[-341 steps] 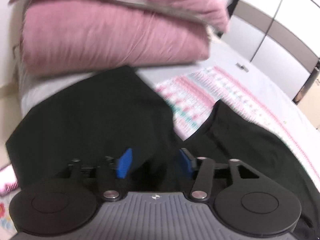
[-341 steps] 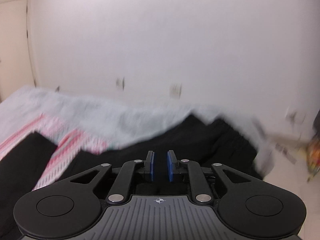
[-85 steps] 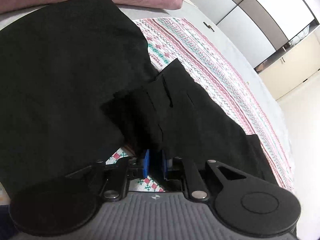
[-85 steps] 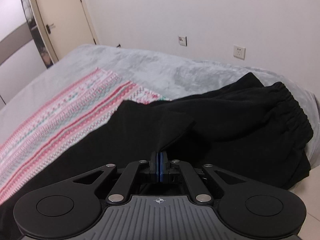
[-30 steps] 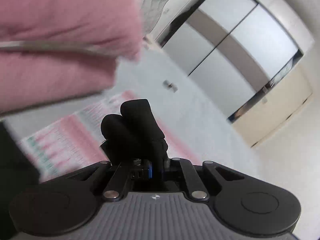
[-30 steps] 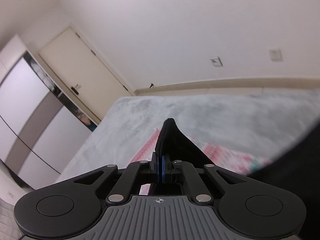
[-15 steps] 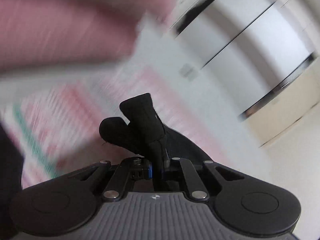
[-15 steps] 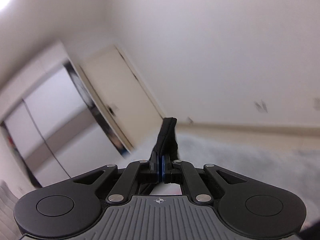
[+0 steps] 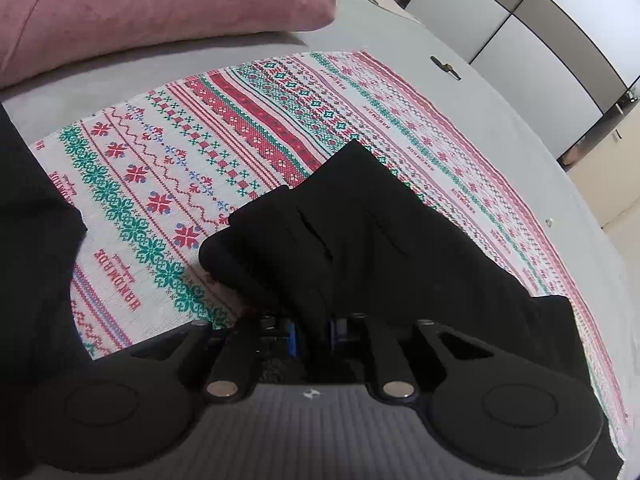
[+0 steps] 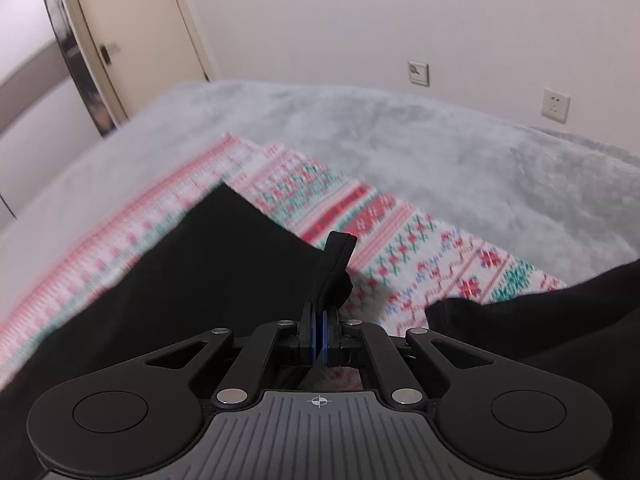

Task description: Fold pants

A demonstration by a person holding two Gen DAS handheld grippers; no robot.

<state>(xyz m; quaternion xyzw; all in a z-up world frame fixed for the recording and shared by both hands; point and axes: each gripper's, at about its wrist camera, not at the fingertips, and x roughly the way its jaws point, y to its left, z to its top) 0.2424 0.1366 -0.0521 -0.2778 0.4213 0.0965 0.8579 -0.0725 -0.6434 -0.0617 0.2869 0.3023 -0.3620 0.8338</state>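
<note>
We've got the black pants (image 9: 360, 232) down on the patterned cloth (image 9: 192, 152) spread over the bed (image 10: 420, 148). Our left gripper (image 9: 312, 336) is letting go, jaws opening, bunched fabric between them but no longer pinched. Our right gripper (image 10: 319, 340) has its jaws pressed together on a thin edge of the pants. They look soft, limp and light, so they'll sag and crease freely; we judge hems and the waistband the best places to grip.
</note>
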